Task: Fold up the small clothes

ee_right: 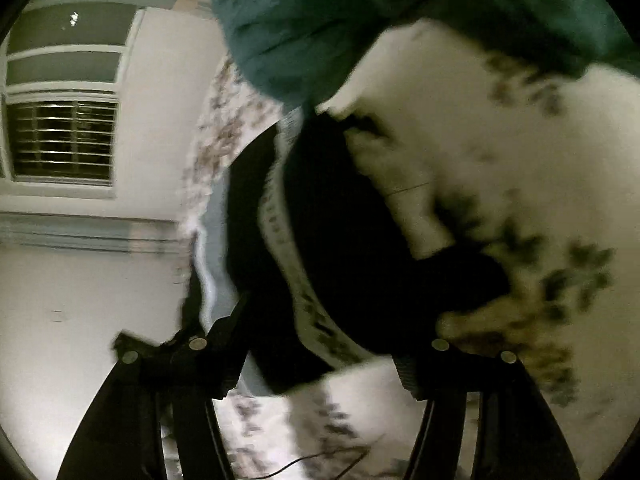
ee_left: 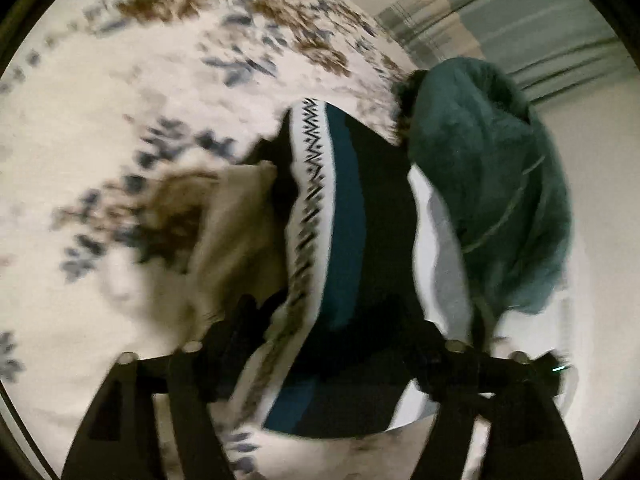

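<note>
Black patterned garment (ee_left: 352,216) hangs lifted above the floral bed (ee_left: 100,120), its long axis running away from the left gripper (ee_left: 320,360), seemingly pinching its near edge, the right gripper (ee_right: 320,356) likewise on the other side.

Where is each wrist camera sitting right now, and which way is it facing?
Left wrist: on the left gripper, facing a black patterned garment over a floral bedspread; only its black fingers show.
Right wrist: on the right gripper, facing the same garment, a window at left; fingers show.
Shared: garment, green fleece, bedspread.
</note>
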The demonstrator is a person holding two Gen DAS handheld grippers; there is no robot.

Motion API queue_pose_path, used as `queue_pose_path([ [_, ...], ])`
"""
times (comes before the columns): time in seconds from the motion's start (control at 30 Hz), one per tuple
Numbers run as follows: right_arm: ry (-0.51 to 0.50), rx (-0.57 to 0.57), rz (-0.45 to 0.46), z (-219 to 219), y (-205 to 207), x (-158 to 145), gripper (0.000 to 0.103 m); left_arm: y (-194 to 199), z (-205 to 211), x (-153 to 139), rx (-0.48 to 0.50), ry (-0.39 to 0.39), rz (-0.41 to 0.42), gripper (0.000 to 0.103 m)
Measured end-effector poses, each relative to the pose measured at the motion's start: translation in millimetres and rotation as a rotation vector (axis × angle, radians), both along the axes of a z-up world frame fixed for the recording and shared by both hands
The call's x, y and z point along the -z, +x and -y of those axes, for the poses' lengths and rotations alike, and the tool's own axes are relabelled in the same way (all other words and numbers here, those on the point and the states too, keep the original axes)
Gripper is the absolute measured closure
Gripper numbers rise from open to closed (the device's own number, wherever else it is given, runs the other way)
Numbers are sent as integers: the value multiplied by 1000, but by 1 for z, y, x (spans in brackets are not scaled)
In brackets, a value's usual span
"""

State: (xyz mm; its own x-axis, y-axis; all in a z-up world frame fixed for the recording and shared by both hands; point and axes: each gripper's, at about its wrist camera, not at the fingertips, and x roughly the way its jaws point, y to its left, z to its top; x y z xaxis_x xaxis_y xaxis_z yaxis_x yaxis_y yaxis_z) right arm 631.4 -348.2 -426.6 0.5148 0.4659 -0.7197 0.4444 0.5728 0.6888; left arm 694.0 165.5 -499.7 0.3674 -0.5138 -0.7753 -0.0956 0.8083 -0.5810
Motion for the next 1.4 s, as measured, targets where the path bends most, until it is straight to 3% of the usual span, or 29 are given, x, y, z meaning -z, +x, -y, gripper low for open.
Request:
queue_pose_path([
  [0.03, -55, -9, -35, 4, -4, 1, 39, -4, 2, -4, -8, 65, 4, 8],
  [0.1, -172, -54, -76, 0, -10, -7, 39, -15, 12, -17, -18, 190, 30, 7],
  [0.13, -293, -92, -96, -7, -11, -18, 34, -20, 17, -22, -21, 241, 36, 6],
  [0.17, -376, -117, -108, -11, -33, -23, 27, -24, 21, -25, -25, 282, 39, 4],
  [0.23, -568, -172, -128, -23, -50, -37, 0, -35, 34, -39, -24, 370, 59, 0],
  [0.33, -777, -229, -126, -47, -57, -64, 0, -49, 56, -55, 14, 470, 83, 0],
  [0.43, -879, -258, -96, -66, -68, -90, 0, -61, 75, -73, 62, 532, 84, 0],
  [0.67, -958, -249, -19, -88, -122, -190, 0, -112, 91, -150, 66, 574, 146, 0],
  [1.17, -1040, -160, 259, -113, -351, -453, 0, -284, 114, -367, 8, 591, 379, 0],
  [1.4, -1044, -155, 358, -125, -433, -523, 0, -354, 109, -425, -31, 574, 441, 0],
])
